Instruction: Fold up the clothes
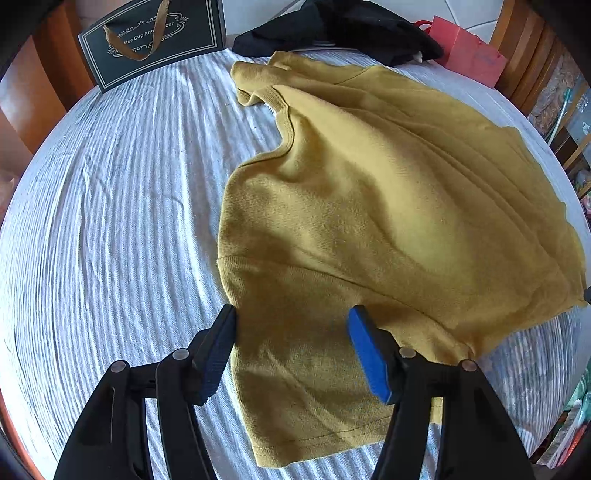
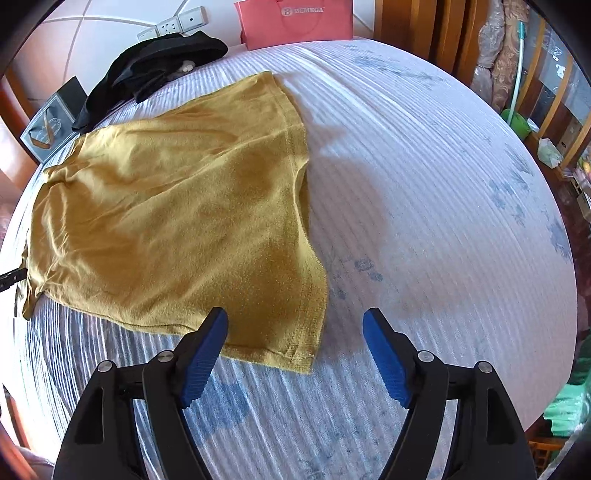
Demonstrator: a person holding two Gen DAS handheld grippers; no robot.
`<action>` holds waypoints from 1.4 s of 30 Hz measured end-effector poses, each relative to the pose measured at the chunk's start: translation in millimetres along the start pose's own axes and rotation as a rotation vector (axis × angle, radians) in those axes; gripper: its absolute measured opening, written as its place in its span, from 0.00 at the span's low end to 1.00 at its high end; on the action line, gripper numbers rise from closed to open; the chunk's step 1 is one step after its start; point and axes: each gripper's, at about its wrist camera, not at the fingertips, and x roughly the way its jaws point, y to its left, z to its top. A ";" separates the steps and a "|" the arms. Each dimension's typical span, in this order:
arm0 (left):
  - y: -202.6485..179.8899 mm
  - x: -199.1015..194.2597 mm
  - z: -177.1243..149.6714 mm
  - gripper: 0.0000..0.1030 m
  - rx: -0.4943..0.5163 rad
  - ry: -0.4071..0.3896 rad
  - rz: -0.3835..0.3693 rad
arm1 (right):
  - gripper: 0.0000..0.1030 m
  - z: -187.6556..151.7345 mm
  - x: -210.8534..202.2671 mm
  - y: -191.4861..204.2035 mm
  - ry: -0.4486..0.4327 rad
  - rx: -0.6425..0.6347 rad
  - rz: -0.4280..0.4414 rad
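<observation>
A mustard-yellow T-shirt (image 1: 369, 206) lies spread on the white striped cloth of a round table. My left gripper (image 1: 291, 314) is open, its blue pads straddling the near sleeve, which lies flat between the jaws. In the right wrist view the shirt (image 2: 177, 221) lies with its hem corner toward me. My right gripper (image 2: 295, 317) is open, just above that near hem corner, holding nothing.
A black garment (image 1: 340, 29) is piled at the table's far side, also in the right wrist view (image 2: 155, 66). A dark gift bag (image 1: 155, 40) and a red paper bag (image 1: 469, 51) stand at the far edge. Wooden chairs and shelves surround the table (image 2: 443, 184).
</observation>
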 end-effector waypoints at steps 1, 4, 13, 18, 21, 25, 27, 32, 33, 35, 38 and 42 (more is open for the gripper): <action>-2.8 -0.3 0.0 0.60 0.002 0.000 0.001 | 0.74 -3.4 -2.2 2.1 -0.009 -0.007 0.014; -8.9 -5.0 -1.7 0.24 0.005 -0.020 -0.024 | 0.72 -6.8 7.2 12.2 0.022 -0.021 0.009; 5.4 -64.0 -29.2 0.05 -0.107 -0.126 -0.130 | 0.09 4.9 -13.5 49.4 -0.034 -0.071 -0.107; 18.2 -104.2 -62.8 0.05 -0.129 -0.141 -0.187 | 0.03 -4.7 -45.7 36.8 -0.055 -0.005 -0.145; 25.3 -87.7 -75.3 0.06 -0.085 -0.089 -0.181 | 0.03 -17.0 -46.9 23.0 -0.020 0.040 -0.142; 28.7 -54.8 -97.0 0.06 -0.093 0.018 -0.132 | 0.04 -31.8 -39.5 25.0 -0.002 0.051 -0.113; 34.7 -49.9 -105.4 0.06 -0.101 0.032 -0.133 | 0.05 -36.6 -38.0 26.9 -0.002 0.061 -0.114; 42.9 -75.1 -106.8 0.24 -0.123 -0.032 -0.184 | 0.31 -41.9 -43.1 22.1 -0.019 0.073 -0.151; 39.8 -78.3 -107.3 0.33 -0.111 -0.039 -0.195 | 0.42 -42.8 -45.5 18.0 -0.027 0.085 -0.165; 33.1 -84.6 -108.3 0.53 -0.083 -0.051 -0.216 | 0.46 -44.2 -49.7 8.6 -0.039 0.118 -0.164; 18.1 -79.1 -112.2 0.53 -0.027 -0.031 -0.193 | 0.47 -46.4 -52.7 3.3 -0.046 0.133 -0.139; 8.2 -64.2 -113.2 0.53 -0.029 0.016 -0.188 | 0.58 -49.3 -46.3 14.8 -0.035 0.082 -0.112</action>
